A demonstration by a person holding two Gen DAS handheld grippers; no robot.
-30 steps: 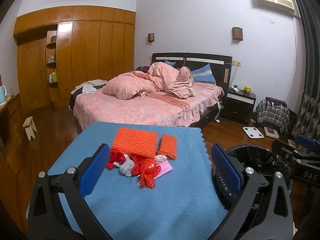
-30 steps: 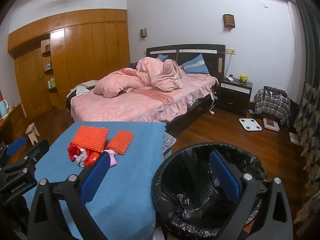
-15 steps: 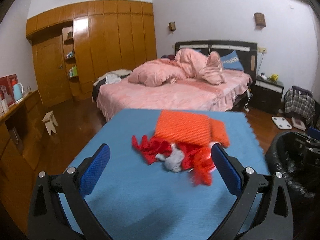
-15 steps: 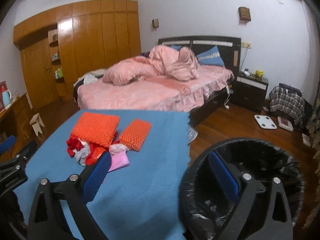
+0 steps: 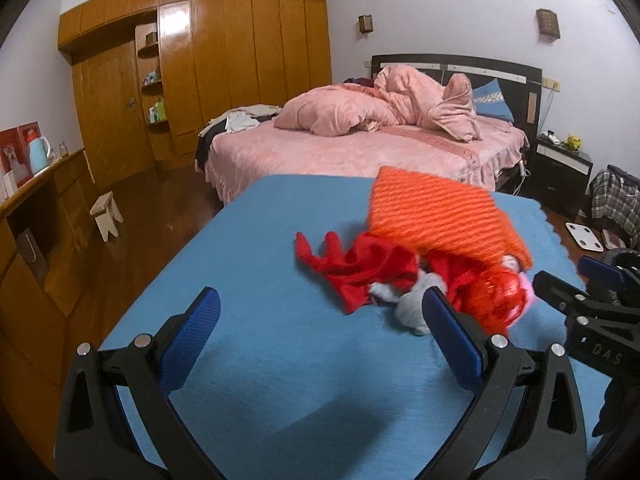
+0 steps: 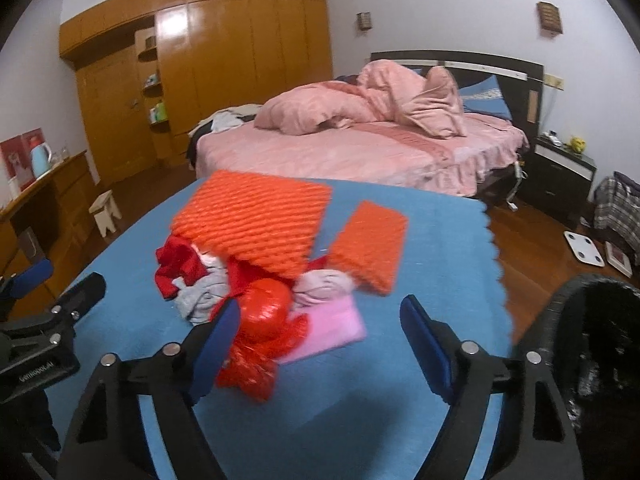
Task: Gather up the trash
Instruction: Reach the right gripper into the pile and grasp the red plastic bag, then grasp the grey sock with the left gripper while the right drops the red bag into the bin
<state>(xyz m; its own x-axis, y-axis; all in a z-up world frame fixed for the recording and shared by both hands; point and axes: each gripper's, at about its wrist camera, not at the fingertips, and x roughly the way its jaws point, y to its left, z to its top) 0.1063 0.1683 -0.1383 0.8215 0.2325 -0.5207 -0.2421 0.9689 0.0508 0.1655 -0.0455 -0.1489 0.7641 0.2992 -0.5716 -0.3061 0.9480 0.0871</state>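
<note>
A heap of trash lies on the blue-covered table [image 5: 280, 360] [image 6: 380, 420]: a large orange foam net [image 5: 436, 216] [image 6: 256, 220], a smaller orange net [image 6: 370, 246], red cloth [image 5: 360, 268] [image 6: 176, 266], grey rags [image 5: 412, 304] [image 6: 200, 296], a shiny red plastic bag [image 5: 500, 296] [image 6: 260, 336] and a pink sheet [image 6: 332, 326]. My left gripper [image 5: 320, 322] is open, with bare table between its fingers; the heap begins at its right finger. My right gripper [image 6: 320, 332] has its jaws closing, the red bag and pink sheet between them, pads not pressing.
A bin lined with a black bag [image 6: 592, 360] stands right of the table. Beyond the table's far edge is a pink bed [image 5: 360, 148]. A wooden wardrobe [image 5: 220, 60] fills the left wall. A stool [image 5: 106, 214] stands on the floor, and a nightstand [image 6: 560, 168] right of the bed.
Both grippers have moved forward and down toward the heap, which now looms much larger. The right gripper's jaws have narrowed, and the bin has slid to that view's right edge.
</note>
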